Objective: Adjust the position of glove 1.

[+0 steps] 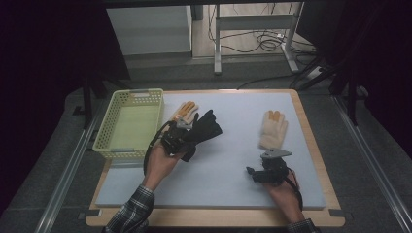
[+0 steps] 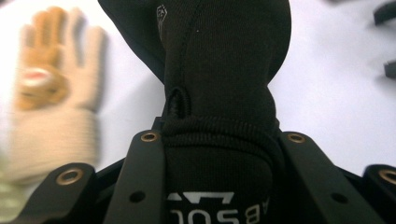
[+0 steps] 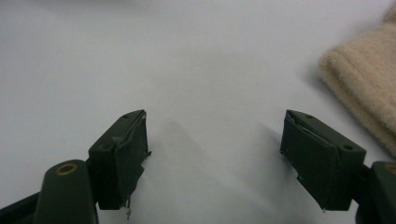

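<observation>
A black knit glove [image 1: 206,127] hangs lifted off the white mat, its cuff pinched in my left gripper [image 1: 183,135]. In the left gripper view the jaws of the left gripper [image 2: 222,140] press on both sides of the cuff of the black glove [image 2: 224,70], which carries white lettering. A cream glove with orange fingertips [image 1: 186,110] lies just behind it, blurred in the left gripper view [image 2: 51,102]. A second cream glove [image 1: 273,128] lies at the right. My right gripper [image 1: 251,172] rests low before it, jaws open and empty [image 3: 215,140], the cream cuff [image 3: 369,79] to its right.
A pale yellow perforated basket [image 1: 104,131] stands at the mat's left edge, with nothing visible inside. The white mat [image 1: 233,160] covers a wooden board. Table legs and cables sit on the floor beyond the far edge.
</observation>
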The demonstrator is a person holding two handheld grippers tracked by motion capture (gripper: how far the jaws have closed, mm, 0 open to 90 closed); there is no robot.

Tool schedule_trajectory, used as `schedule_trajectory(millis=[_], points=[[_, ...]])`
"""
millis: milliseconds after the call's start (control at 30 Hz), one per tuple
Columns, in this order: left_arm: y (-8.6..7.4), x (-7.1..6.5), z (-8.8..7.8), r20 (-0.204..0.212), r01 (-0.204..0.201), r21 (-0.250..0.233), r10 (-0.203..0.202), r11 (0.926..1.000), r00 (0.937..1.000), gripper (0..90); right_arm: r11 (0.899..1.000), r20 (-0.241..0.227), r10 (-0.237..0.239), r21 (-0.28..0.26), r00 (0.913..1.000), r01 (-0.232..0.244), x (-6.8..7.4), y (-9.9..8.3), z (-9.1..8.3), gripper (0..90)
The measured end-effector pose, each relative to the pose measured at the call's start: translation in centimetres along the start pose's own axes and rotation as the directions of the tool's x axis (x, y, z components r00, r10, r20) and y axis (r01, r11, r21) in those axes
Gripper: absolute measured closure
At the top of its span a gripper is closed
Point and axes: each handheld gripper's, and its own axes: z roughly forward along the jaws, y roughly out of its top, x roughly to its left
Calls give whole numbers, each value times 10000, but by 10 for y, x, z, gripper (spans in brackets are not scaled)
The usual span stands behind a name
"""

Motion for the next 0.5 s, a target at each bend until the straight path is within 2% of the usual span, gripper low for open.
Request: schedule_trajectory(millis=[133,267,500], points=[[8,14,-10,-428,83,91,-79,9999,9991,661,10000,-1,-3,-8,10000,3,0,0,0,227],[12,31,-16,-862,391,155,-377,9991,9956,659,10000,4,-20,-12,10000,20,0,0,0,227],[12,61,-33,-1443,1056,-14,-1047,9944,9840,655,10000,1,-11,-39,10000,11,0,0,0,227]])
